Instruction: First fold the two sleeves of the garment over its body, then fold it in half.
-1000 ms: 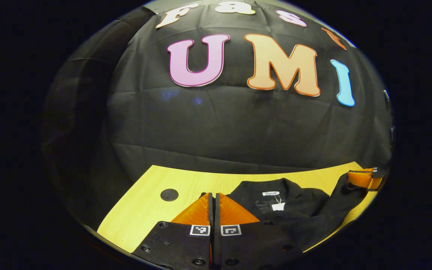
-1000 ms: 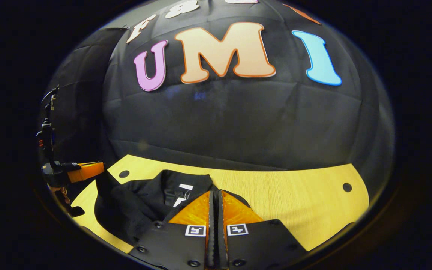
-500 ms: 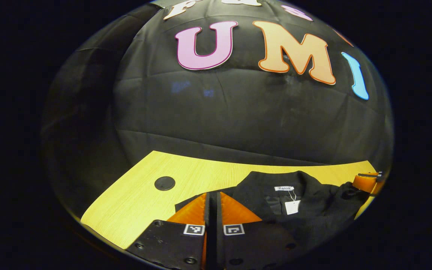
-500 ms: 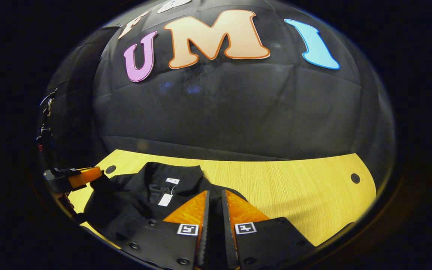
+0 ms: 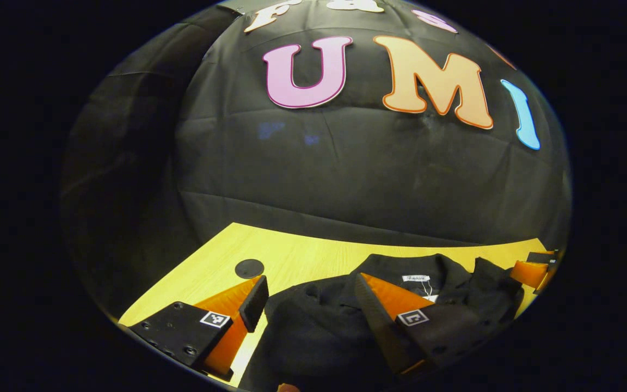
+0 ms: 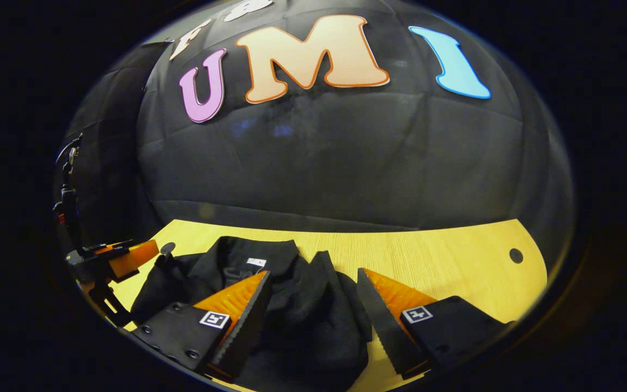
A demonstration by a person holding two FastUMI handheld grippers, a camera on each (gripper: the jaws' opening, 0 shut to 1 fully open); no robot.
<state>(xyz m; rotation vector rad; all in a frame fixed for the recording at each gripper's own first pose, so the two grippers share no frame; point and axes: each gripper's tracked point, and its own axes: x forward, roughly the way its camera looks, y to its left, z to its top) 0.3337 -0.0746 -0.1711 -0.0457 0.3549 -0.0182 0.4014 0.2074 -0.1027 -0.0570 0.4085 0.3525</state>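
On the yellow worktop (image 6: 455, 261) lies the black garment (image 6: 292, 294), bunched; left gripper (image 5: 308, 302) spread wide above it; right gripper (image 6: 313, 299) likewise spread, gripping nothing.

In the left gripper view, the crumpled black collared garment (image 5: 313, 321) runs off the lower edge, so its near hem is cut off, and its dark folds merge so that sleeves cannot be told from body. The small white neck label (image 5: 416, 278) is too small to read. The other orange-fingered gripper (image 5: 531, 271) is clipped at the right rim; whether it touches the cloth cannot be told. In the right gripper view, the yellow wooden table (image 6: 455, 261) is cut by the lower rim, and the garment hides its left part.
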